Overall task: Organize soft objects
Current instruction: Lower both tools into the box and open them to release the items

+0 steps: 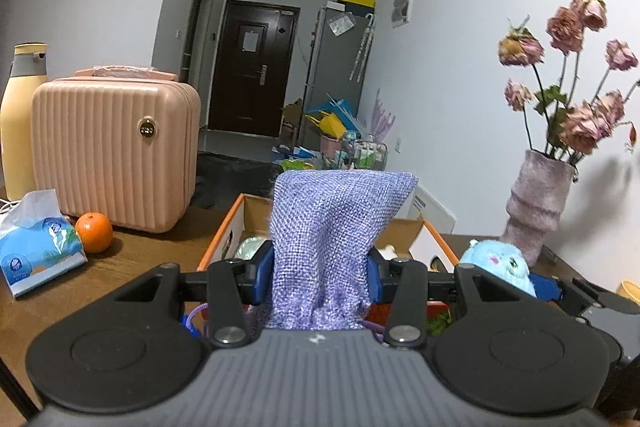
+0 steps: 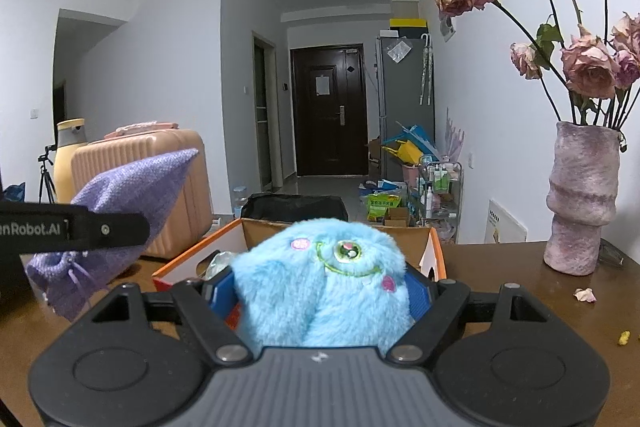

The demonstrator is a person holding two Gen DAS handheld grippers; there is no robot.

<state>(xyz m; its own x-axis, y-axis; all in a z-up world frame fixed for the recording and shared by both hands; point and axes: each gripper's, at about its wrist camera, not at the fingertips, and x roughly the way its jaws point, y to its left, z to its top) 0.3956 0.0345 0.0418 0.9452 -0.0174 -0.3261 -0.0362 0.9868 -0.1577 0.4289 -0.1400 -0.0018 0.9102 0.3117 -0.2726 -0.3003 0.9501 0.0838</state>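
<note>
- Left gripper [image 1: 320, 277] clenched on lilac woven pouch [image 1: 332, 227], blue pads pressed into its sides, cloth pinched to a waist between them; pouch raised just in front of cardboard box [image 1: 230, 223], upper end standing up past box's near rim.
- Right gripper [image 2: 322, 293] clenched on blue plush toy [image 2: 324, 279], fur bulging out past both pads; toy also raised at near edge of cardboard box [image 2: 188, 255].
- Handling, as judged: both light and fully compressible. Pouch limp, coarse weave, likely grippy, prone to sag and fold. Plush springy, slick pile, likely to creep out of a shallow pinch.
- Best hold, as judged: pouch at mid-body or below the gathered neck, not by the drawstring; plush deep across the body, pads well into the stuffing.
- No breakage risk in either; dropping into box should do no harm.
- Left wrist view only: tissue pack [image 1: 38, 247] and orange [image 1: 94, 231] left of box; pink case [image 1: 116, 151] behind them; silvery item inside box, not identifiable.
- Right wrist view only: pouch [image 2: 120, 211] from the side, cinched mouth and cord hanging low; plush face with glitter eye; petal scraps on table right of box, below vase [image 2: 580, 199].
</note>
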